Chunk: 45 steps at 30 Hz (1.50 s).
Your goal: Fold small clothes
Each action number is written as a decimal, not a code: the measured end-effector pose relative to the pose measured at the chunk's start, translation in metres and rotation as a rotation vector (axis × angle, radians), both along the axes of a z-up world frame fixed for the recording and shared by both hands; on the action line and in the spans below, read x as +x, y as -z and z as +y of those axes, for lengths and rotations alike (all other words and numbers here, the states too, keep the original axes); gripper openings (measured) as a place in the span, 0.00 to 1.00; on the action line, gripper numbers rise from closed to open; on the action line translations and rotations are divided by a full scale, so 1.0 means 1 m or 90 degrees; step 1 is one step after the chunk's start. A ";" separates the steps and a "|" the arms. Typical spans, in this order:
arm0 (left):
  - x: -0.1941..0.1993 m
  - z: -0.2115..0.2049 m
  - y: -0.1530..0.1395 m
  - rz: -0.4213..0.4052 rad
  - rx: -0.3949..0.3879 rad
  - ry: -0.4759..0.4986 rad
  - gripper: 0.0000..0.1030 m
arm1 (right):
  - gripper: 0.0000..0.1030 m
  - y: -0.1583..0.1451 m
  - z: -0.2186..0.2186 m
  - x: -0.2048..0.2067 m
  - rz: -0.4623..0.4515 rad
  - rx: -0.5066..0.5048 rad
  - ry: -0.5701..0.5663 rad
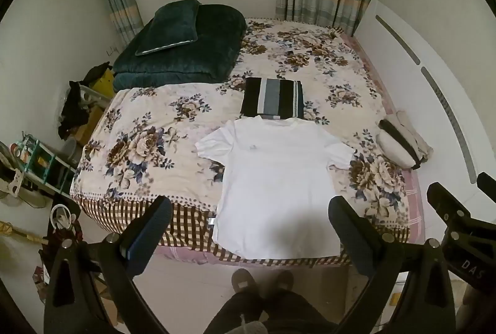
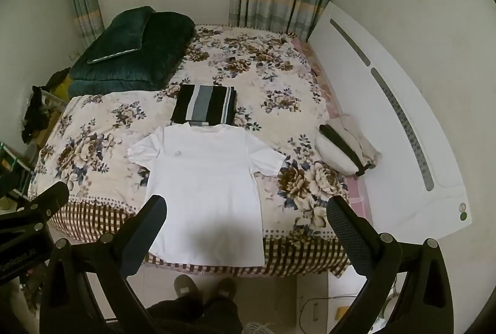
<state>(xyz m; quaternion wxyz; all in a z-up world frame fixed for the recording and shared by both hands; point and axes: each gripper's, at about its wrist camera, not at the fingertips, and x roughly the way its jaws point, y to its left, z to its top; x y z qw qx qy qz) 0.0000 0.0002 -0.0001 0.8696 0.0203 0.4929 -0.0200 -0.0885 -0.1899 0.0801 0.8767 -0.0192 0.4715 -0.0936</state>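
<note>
Your left gripper [image 1: 249,217] and right gripper [image 2: 246,216] both hang above the floor just short of the bed's near edge, fingers spread wide, holding nothing. The white T-shirt [image 1: 272,179] lies flat and unfolded at the near edge of the bed [image 1: 139,129], hem overhanging slightly. A folded striped garment [image 1: 272,98] sits at its collar, touching it. A dark green quilt [image 1: 183,52] occupies the far left corner.

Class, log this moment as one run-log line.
white T-shirt flat on bed | left gripper open | right gripper open | folding not begun
</note>
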 end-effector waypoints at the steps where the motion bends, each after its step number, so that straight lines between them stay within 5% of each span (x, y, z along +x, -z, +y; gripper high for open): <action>1: 0.000 0.000 0.000 -0.001 -0.001 0.001 1.00 | 1.00 0.000 0.000 0.000 0.001 0.000 0.000; 45: 0.006 0.002 -0.009 -0.012 -0.006 0.002 1.00 | 1.00 -0.006 0.002 -0.001 -0.004 0.002 -0.002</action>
